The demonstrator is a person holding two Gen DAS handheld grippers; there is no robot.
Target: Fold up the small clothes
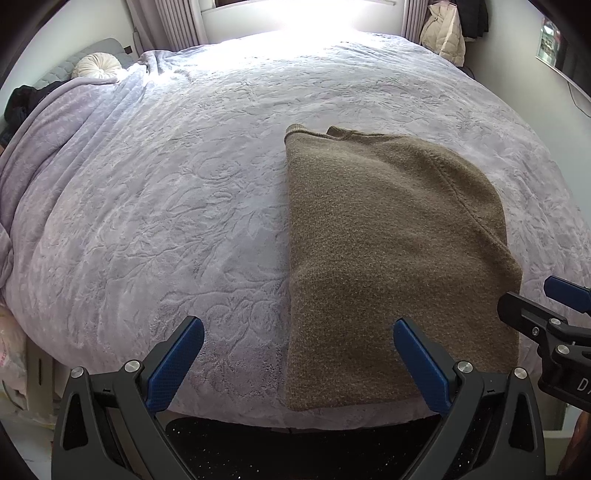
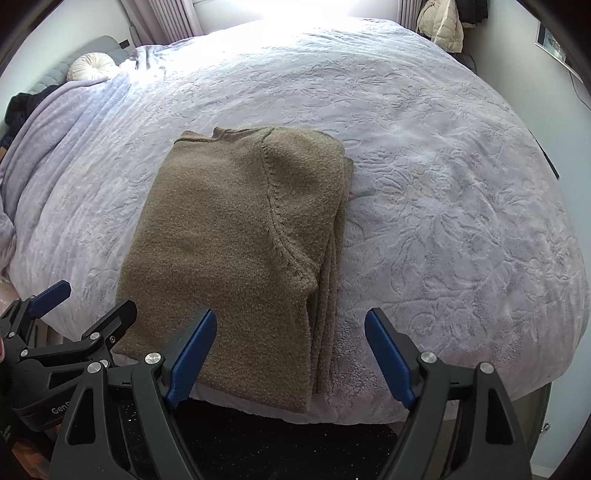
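Note:
A brown knit sweater [image 1: 384,236] lies folded in a long rectangle on the lavender bedspread [image 1: 184,192], its near end at the bed's front edge. It also shows in the right wrist view [image 2: 236,236], with layered edges stacked along its right side. My left gripper [image 1: 299,332] is open and empty, held just above the sweater's near left corner. My right gripper [image 2: 291,325] is open and empty, over the sweater's near right edge. The right gripper shows at the right rim of the left wrist view [image 1: 546,310]. The left gripper shows at the lower left of the right wrist view [image 2: 74,306].
A round cream cushion [image 1: 98,65] and dark clothes [image 1: 22,103] lie at the bed's far left. A cream jacket [image 1: 445,33] hangs at the far right by the curtains. Dark floor [image 1: 295,450] lies below the bed's front edge.

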